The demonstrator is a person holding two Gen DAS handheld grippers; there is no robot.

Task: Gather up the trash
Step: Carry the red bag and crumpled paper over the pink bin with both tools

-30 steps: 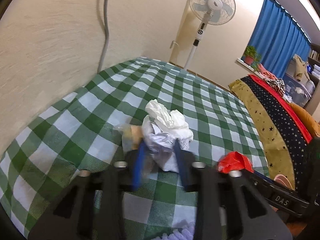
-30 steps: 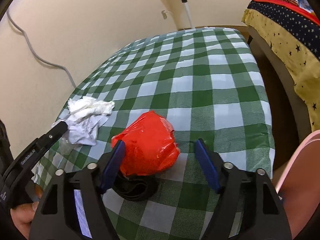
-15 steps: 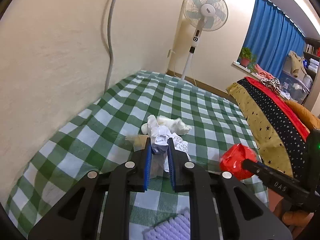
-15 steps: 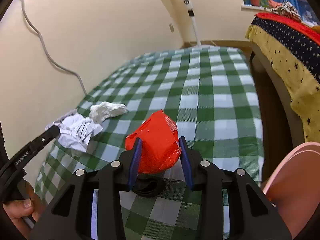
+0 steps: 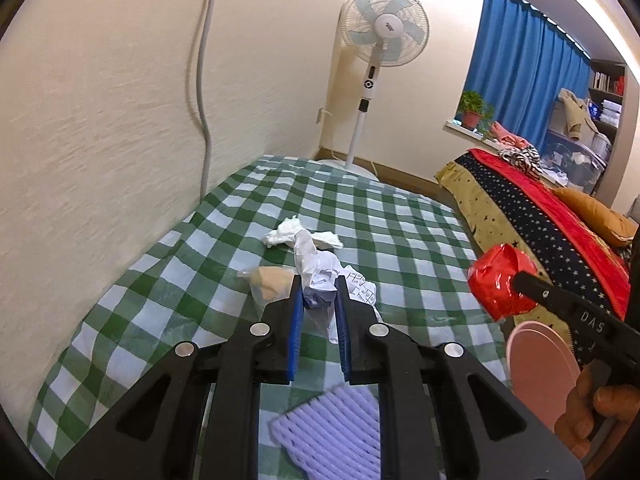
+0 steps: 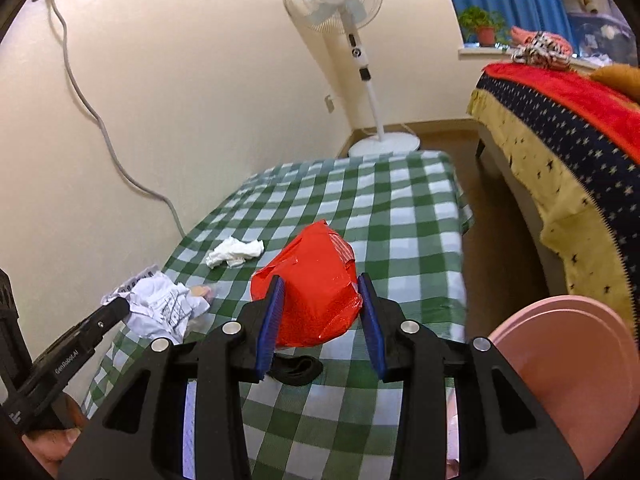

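Observation:
My left gripper [image 5: 319, 285] is shut on a crumpled white printed paper [image 5: 320, 270] and holds it above the green checked tablecloth [image 5: 384, 216]; the paper also shows in the right wrist view [image 6: 160, 310]. My right gripper [image 6: 320, 286] is shut on a crumpled red plastic bag [image 6: 316, 296], lifted off the cloth; the bag also shows in the left wrist view [image 5: 500, 282]. A white tissue wad [image 5: 292, 234] and a tan wrapped piece [image 5: 270, 280] lie on the cloth. A pink bin [image 6: 576, 372] stands at the table's right edge.
A purple ribbed foam piece [image 5: 332, 428] lies at the near edge. A black ring-shaped item [image 6: 296, 368] lies under the red bag. A standing fan [image 6: 344, 40] is at the far end, a bed [image 6: 568, 128] at the right, a wall at the left.
Both grippers closed on their items and lifted: the left raised the white paper off the tissue, the right raised the red bag off the black ring. Both views pulled back and up.

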